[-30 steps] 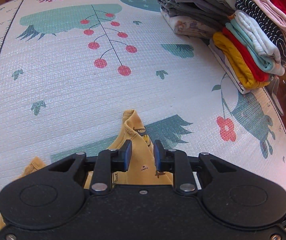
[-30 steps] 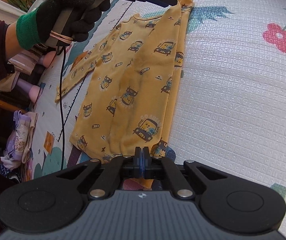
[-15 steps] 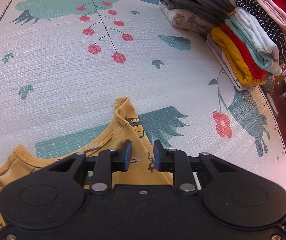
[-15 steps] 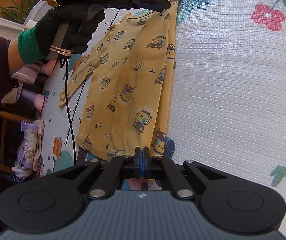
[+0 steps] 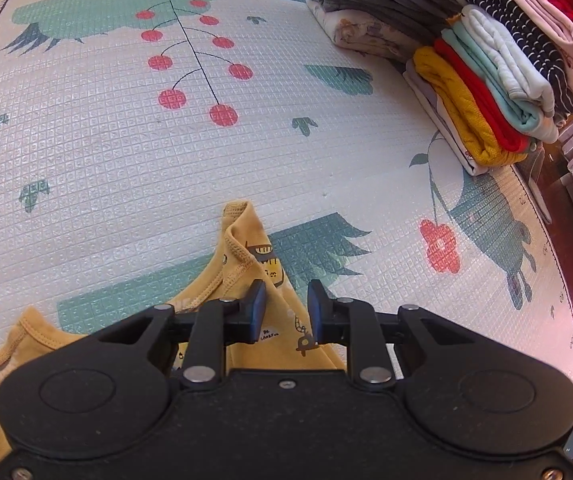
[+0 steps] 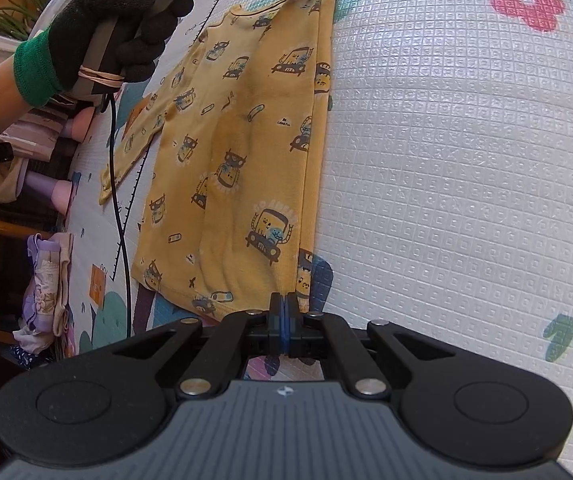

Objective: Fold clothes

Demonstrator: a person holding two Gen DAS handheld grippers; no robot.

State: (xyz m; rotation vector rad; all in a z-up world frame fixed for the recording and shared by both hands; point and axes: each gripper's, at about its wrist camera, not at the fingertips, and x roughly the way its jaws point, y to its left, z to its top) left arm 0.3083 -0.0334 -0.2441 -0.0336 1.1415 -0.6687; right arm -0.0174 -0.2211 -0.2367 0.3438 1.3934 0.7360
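Embossed white play mat (image 5: 126,160) beneath stacked folded clothes (image 5: 506,60).

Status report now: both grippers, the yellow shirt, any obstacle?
Left gripper open over the shirt's shoulder. Right gripper shut at the hem of the yellow shirt, which is flat on the mat. Nothing in the way.

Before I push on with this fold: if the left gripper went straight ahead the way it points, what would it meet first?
The yellow shirt: its raised shoulder fold lies just beyond the open left gripper. Past that, probably only bare play mat.
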